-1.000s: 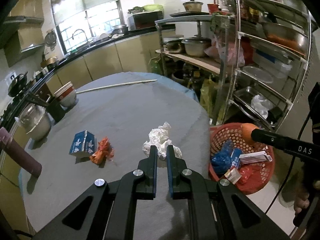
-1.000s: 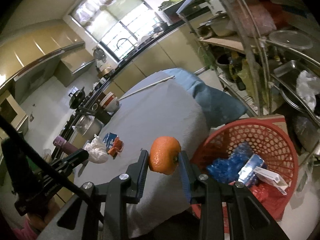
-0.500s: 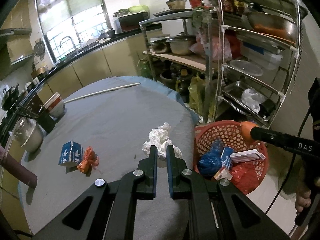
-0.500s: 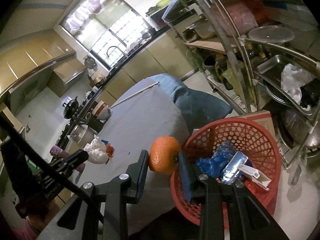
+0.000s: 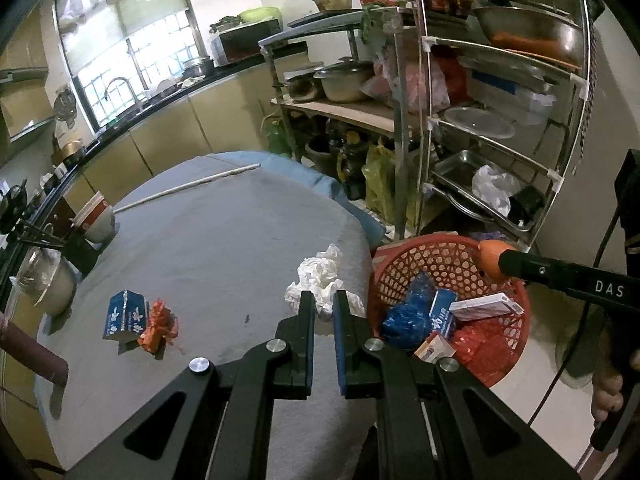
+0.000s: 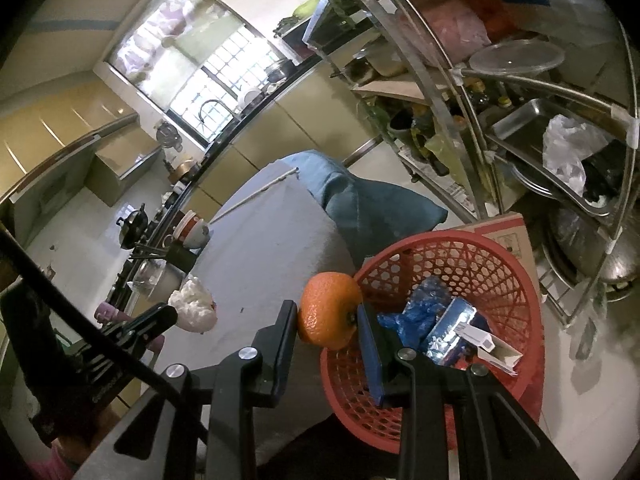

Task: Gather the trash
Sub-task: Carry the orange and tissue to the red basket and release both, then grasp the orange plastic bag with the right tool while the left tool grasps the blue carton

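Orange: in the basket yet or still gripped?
Still gripped. The right gripper clamps the orange at the basket rim, not inside.

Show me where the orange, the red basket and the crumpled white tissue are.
orange (image 6: 329, 315): right wrist view, middle of its peel, between the jaws.
red basket (image 6: 440, 266): right wrist view, far inner wall.
crumpled white tissue (image 5: 320, 276): left wrist view, centre of the wad.

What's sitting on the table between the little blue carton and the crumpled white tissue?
In the left wrist view, only an orange wrapper beside the blue carton; bare grey cloth runs to the white tissue.
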